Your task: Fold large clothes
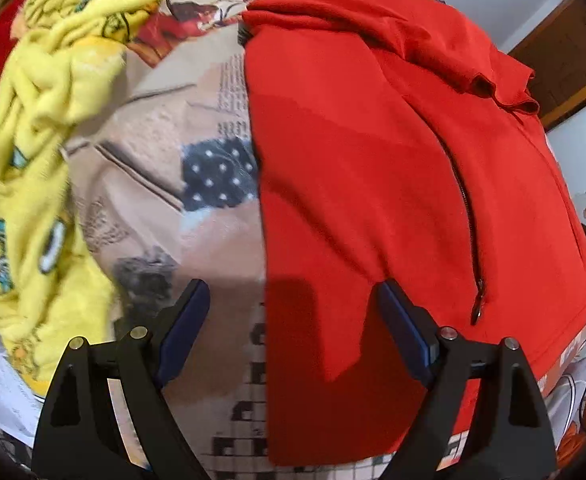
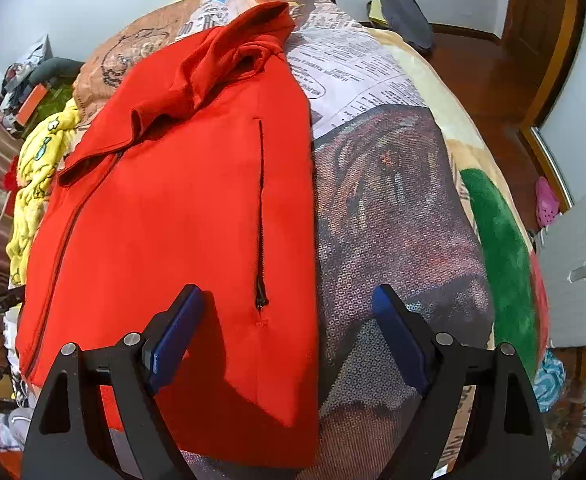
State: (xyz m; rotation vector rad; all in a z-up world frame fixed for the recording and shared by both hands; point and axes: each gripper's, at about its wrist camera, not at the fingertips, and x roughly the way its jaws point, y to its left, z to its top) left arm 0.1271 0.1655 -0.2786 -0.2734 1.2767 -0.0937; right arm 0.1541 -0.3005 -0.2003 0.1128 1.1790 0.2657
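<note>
A red zip-up jacket (image 1: 373, 168) lies flat on a bed with a printed cover (image 1: 165, 160), its sides folded in and a sleeve bunched near the collar. It also shows in the right wrist view (image 2: 181, 208), with a zipped pocket (image 2: 262, 216). My left gripper (image 1: 293, 292) is open and empty above the jacket's left edge near the hem. My right gripper (image 2: 287, 296) is open and empty above the jacket's right edge near the hem.
A crumpled yellow blanket (image 1: 45, 120) lies left of the jacket, also seen in the right wrist view (image 2: 33, 184). The bed cover (image 2: 393, 208) extends right of the jacket. A wooden floor (image 2: 489, 76), a door and a pink shoe (image 2: 547, 202) lie beyond the bed.
</note>
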